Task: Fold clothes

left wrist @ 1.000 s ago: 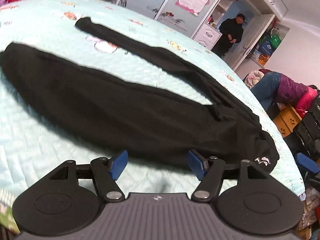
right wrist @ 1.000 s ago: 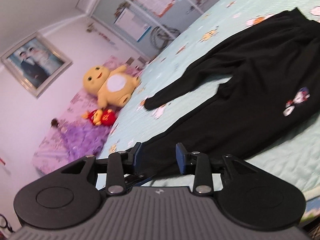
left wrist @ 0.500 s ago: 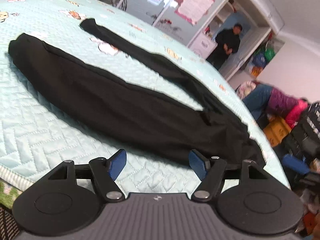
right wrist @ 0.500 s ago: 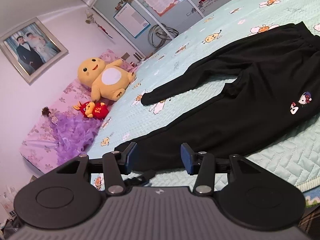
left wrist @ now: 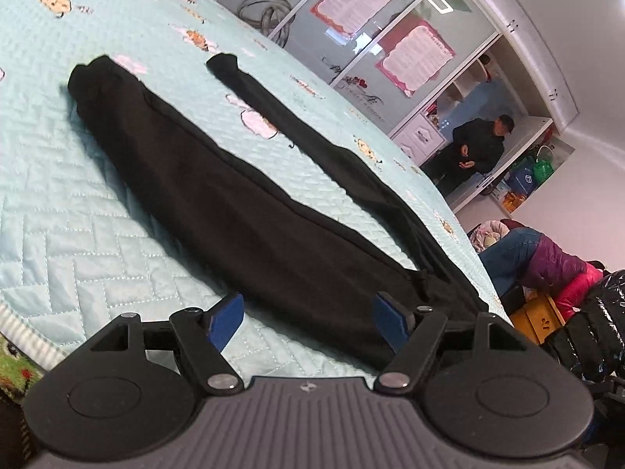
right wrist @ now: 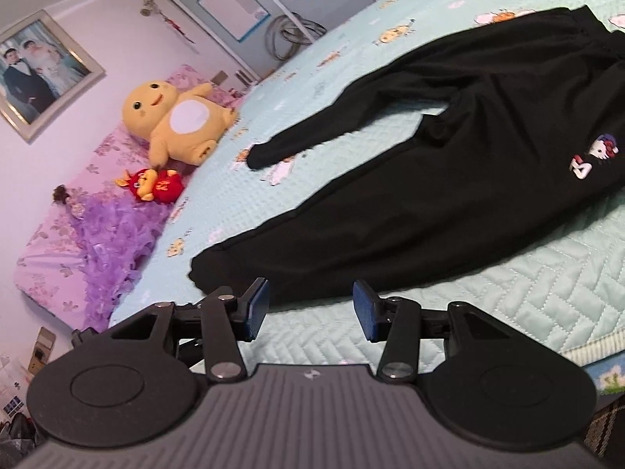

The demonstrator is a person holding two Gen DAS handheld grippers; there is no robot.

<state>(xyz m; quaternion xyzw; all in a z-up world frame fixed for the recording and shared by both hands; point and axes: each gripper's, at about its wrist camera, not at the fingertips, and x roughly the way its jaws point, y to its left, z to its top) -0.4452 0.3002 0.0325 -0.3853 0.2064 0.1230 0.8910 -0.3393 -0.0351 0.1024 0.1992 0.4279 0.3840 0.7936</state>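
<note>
- Black cotton jogging trousers lie flat on the pale turquoise quilted bedspread, both legs spread apart in a narrow V, the waist toward the right of the left wrist view and the cuffs toward the far left.
- In the right wrist view we see the same trousers with a small white cartoon print near the waist, and the near leg's cuff just ahead of our right gripper.
- Our left gripper has its blue pads parted and opening wider; the near edge of the trouser seat sits just beyond them, but nothing is pinched.
- Our right gripper is released too, pads apart over bare quilt, just short of the near leg's hem, holding nothing.
- We judge that folding has not begun: the step in hand is reaching for the near leg, at the waist and at the cuff.
- To do it well, we should slide the lower pad under the fabric edge, catch both layers, and close firmly.
- We should then lift both ends together and lay the near leg onto the far one, seams matched.
- A yellow plush toy sits well clear at the far end of the bed.
</note>
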